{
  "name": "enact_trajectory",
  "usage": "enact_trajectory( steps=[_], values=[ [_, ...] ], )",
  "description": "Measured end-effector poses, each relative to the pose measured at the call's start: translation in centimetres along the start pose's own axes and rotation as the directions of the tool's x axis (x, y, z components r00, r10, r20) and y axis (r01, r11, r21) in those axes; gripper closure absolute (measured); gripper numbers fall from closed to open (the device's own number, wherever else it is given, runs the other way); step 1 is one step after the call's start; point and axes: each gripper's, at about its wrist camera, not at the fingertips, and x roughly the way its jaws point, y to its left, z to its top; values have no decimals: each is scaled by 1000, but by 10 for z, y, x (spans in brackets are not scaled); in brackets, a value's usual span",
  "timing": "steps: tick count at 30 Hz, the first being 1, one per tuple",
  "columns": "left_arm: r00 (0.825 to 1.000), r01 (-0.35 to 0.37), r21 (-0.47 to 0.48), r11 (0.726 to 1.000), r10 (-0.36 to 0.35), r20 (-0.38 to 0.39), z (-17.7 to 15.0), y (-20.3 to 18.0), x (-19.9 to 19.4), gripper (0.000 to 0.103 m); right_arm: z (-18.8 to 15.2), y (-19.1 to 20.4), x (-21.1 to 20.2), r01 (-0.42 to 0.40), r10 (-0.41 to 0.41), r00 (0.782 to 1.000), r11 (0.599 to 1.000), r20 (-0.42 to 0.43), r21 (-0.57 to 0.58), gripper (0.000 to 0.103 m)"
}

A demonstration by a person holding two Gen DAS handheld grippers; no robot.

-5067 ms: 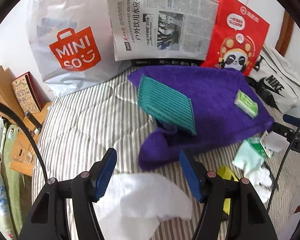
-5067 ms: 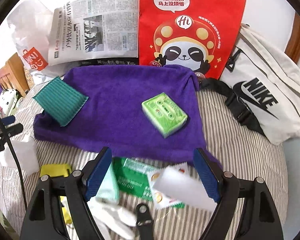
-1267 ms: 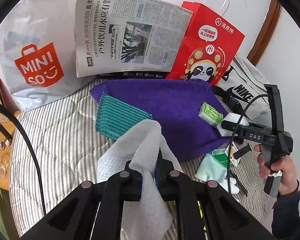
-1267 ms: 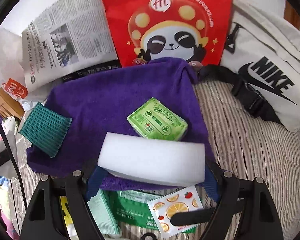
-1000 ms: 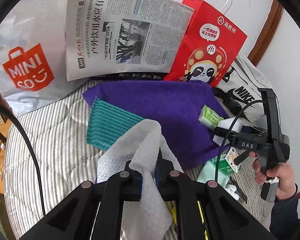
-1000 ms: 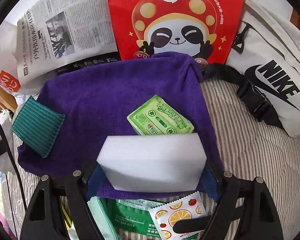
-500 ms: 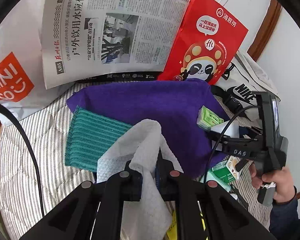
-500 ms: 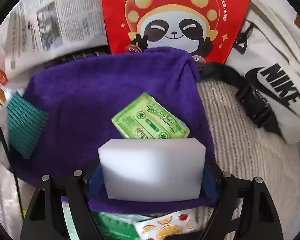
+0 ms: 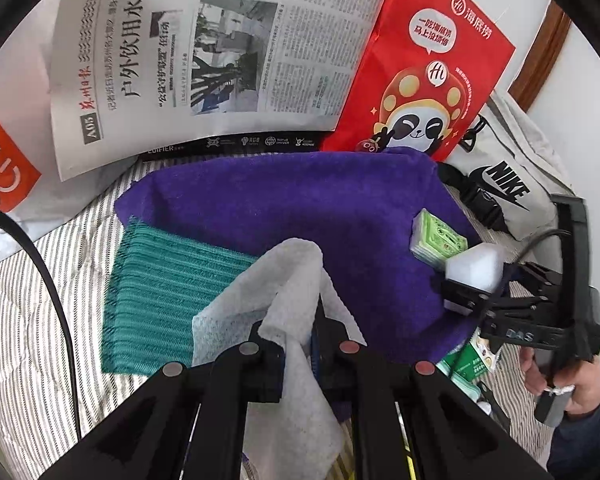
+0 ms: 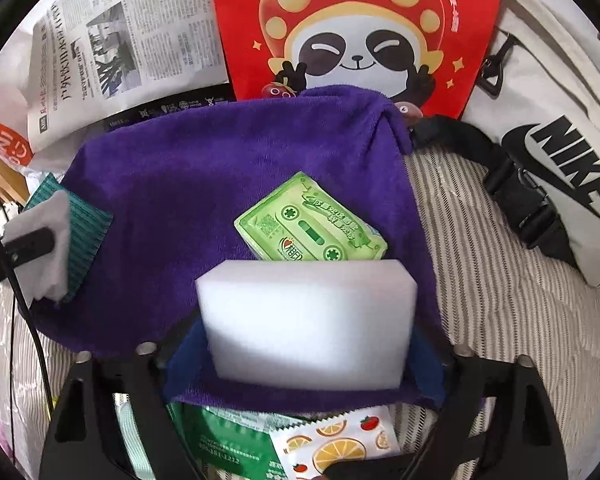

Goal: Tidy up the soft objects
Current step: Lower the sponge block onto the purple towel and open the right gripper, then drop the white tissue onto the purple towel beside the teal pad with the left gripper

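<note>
A white sponge block (image 10: 306, 322) is clamped between the blue pads of the right gripper (image 10: 306, 344), and much of those pads is hidden behind the block; the block is held over the near edge of the purple towel (image 10: 204, 184), just in front of the green tissue pack (image 10: 310, 224) lying on it. Below the towel edge, a green packet (image 10: 228, 446) and a fruit-printed sachet (image 10: 336, 444) are only partly seen, cut off by the gripper frame. A white cloth (image 9: 288, 312) is pinched in the closed left gripper (image 9: 300, 344), its pads almost wholly covered by the folds. The cloth is held above the teal striped cloth (image 9: 160, 292) resting on the towel's left side. A newspaper (image 9: 216, 52), a red panda bag (image 9: 428, 80) and a white Nike bag (image 9: 508, 192) are propped behind, on the striped bedding (image 9: 24, 312)
</note>
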Motion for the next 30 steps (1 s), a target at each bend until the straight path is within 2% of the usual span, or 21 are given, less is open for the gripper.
enact_trajectory(
  steps=[3, 13, 19, 25, 30],
  values=[
    [1000, -6, 0, 1000, 6, -13, 2, -2, 10, 93, -1, 4, -11, 18, -17, 999, 999, 28, -31, 11],
    [998, -44, 46, 998, 46, -43, -2, -13, 33, 92, -6, -13, -53, -21, 20, 994, 1000, 112, 12, 11],
    [998, -50, 75, 996, 53, -46, -7, -21, 36, 83, -15, -25, -72, -69, 61, 983, 997, 174, 40, 11],
    [993, -91, 92, 992, 97, -62, -12, -28, 34, 76, -26, -36, -74, -62, 49, 984, 996, 173, 66, 11],
    [993, -98, 91, 991, 104, -61, -20, -29, 23, 70, -36, -41, -76, -23, 12, 986, 998, 169, 61, 12]
  ],
)
